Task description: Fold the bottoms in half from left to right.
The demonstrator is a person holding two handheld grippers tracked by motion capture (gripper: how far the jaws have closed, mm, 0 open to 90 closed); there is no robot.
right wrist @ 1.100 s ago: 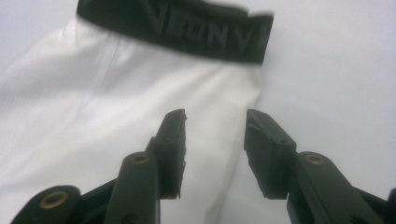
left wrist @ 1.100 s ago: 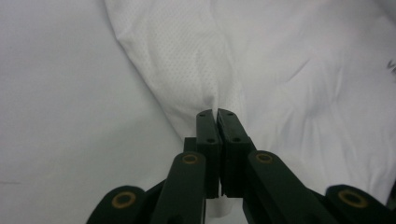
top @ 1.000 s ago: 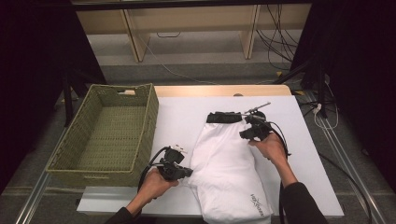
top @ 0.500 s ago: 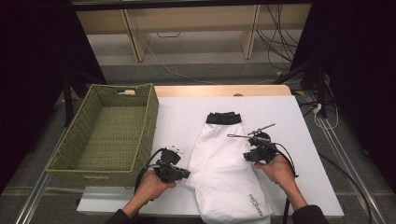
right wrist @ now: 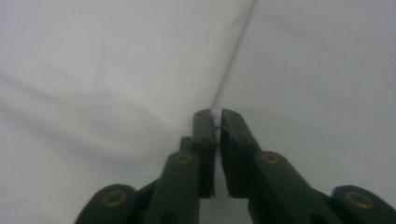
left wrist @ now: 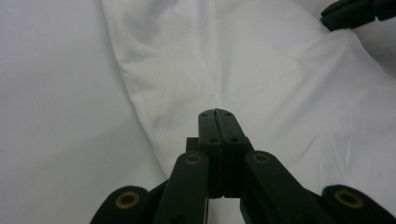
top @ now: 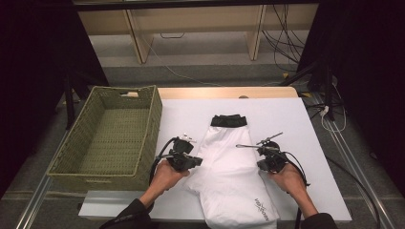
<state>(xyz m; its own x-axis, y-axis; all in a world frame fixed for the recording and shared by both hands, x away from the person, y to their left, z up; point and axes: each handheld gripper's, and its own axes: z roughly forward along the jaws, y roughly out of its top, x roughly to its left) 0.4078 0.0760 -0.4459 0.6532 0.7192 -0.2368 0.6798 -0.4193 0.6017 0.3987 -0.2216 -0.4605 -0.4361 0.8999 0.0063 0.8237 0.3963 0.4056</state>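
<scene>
A white garment (top: pixel 229 167) lies folded lengthwise on the white table (top: pixel 291 119), its black collar (top: pixel 229 120) at the far end. My left gripper (top: pixel 195 162) sits at the garment's left edge. In the left gripper view its jaws (left wrist: pixel 215 113) are shut, tips on the cloth (left wrist: pixel 280 70), and a crease runs up from them. My right gripper (top: pixel 261 165) is at the right edge. Its jaws (right wrist: pixel 215 115) have just been closing and keep a narrow gap, with the garment's folded edge (right wrist: pixel 116 70) running right up to the tips. I see no cloth inside the gap.
A woven green basket (top: pixel 155 124) stands at the table's left, close to my left hand. Bare white table lies right of the garment. The right gripper's tip (left wrist: pixel 350 11) shows at the top right of the left gripper view. Cables trail on the floor beyond.
My right gripper has come from beside the black collar back along the garment's right edge to its middle. My left gripper has shifted slightly forward at the left edge.
</scene>
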